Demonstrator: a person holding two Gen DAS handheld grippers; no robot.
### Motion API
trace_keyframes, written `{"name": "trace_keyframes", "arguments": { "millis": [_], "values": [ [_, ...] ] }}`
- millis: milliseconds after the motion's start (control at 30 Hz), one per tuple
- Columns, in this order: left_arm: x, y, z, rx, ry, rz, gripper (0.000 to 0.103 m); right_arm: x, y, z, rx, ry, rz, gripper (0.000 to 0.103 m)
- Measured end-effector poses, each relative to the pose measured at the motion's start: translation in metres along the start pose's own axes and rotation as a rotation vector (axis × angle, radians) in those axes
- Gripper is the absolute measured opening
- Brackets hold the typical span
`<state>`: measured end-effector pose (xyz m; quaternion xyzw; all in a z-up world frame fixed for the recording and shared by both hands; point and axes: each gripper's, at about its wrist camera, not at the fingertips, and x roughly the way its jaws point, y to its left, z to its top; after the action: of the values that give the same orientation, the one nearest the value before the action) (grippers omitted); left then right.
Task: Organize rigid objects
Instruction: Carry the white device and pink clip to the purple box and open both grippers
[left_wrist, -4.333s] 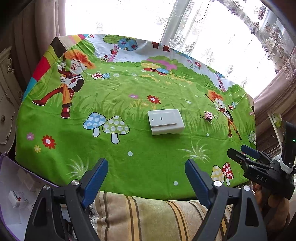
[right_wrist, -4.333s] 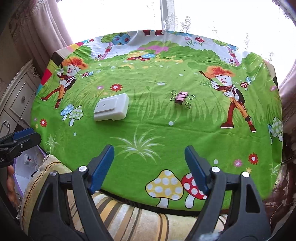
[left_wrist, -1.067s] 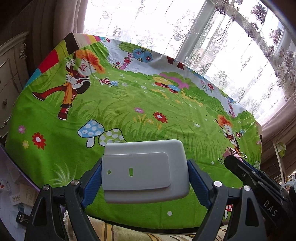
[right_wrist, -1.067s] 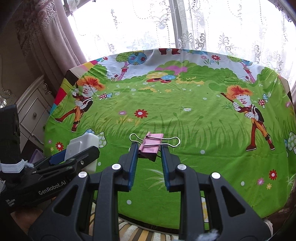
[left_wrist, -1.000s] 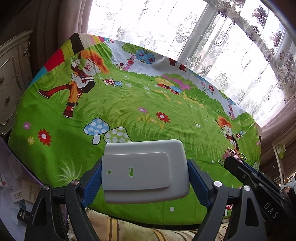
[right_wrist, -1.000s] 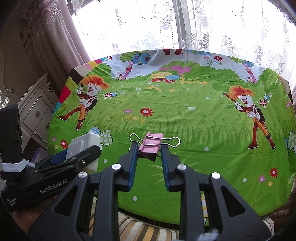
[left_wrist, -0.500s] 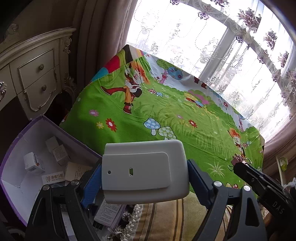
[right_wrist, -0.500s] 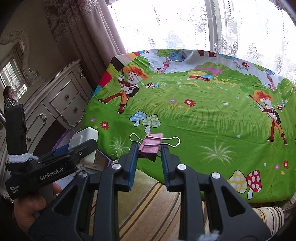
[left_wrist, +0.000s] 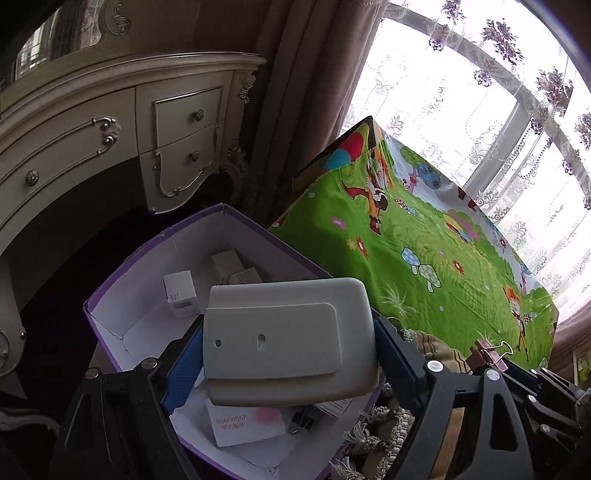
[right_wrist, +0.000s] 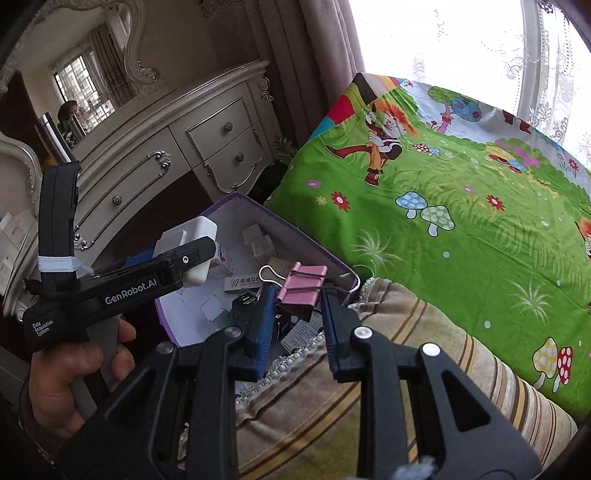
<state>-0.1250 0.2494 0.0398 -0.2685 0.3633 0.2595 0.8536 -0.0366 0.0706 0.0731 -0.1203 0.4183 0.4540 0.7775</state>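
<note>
The white plastic box (left_wrist: 288, 341) sits between the blue pads of the left gripper (left_wrist: 288, 354). The jaws are spread wide and squeeze it from both sides. It hangs in the air over the open purple box (left_wrist: 155, 243). From the right wrist camera you can see it too, poking out past the tip of the left gripper, over the left side of the purple box.

The pink binder clip (right_wrist: 302, 286) is pinched in the right gripper (right_wrist: 297, 317). Those jaws are pressed close together on the clip's dark body, and its wire handles stick out to both sides. The clip is up in the air, near the edge of the purple box that is closest to the bed.

Inside the purple box are small white boxes (left_wrist: 180, 294), a white card with pink marks (left_wrist: 245, 424) and a black binder clip (left_wrist: 300, 421).

Right next to the purple box is a bed with a bright green cartoon sheet (right_wrist: 461, 206). A striped brown blanket (right_wrist: 424, 354) lies on the near edge of the bed.

Behind the purple box stands a cream dresser (left_wrist: 110, 129) with drawers. A hand (right_wrist: 70, 369) holds the left gripper's handle.
</note>
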Motion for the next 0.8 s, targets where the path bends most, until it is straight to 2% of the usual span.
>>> {"name": "trace_keyframes", "arguments": {
  "millis": [200,433,467,533,600,667,800],
  "values": [
    [0.003,0.032,-0.012,-0.037,0.022,0.053,0.086,0.035,0.037,-0.011,-0.114,0.088,-0.008,0.029],
    [0.009,0.047,-0.014,-0.074,0.038,0.098,0.087,0.064,0.046,-0.017,-0.149,0.167,-0.029,0.029],
    [0.01,0.048,-0.014,-0.078,0.041,0.107,0.087,0.065,0.045,-0.016,-0.146,0.169,-0.035,0.032],
    [0.011,0.049,-0.015,-0.08,0.046,0.126,0.088,0.066,0.044,-0.015,-0.138,0.167,-0.041,0.043],
    [0.013,0.049,-0.015,-0.082,0.056,0.138,0.088,0.065,0.043,-0.013,-0.135,0.156,-0.045,0.063],
    [0.013,0.047,-0.016,-0.082,0.067,0.145,0.088,0.062,0.044,-0.013,-0.142,0.142,-0.046,0.07],
    [0.004,0.034,-0.024,-0.054,0.067,0.175,0.088,0.054,0.043,-0.014,-0.165,0.112,-0.076,0.073]
  ]
}}
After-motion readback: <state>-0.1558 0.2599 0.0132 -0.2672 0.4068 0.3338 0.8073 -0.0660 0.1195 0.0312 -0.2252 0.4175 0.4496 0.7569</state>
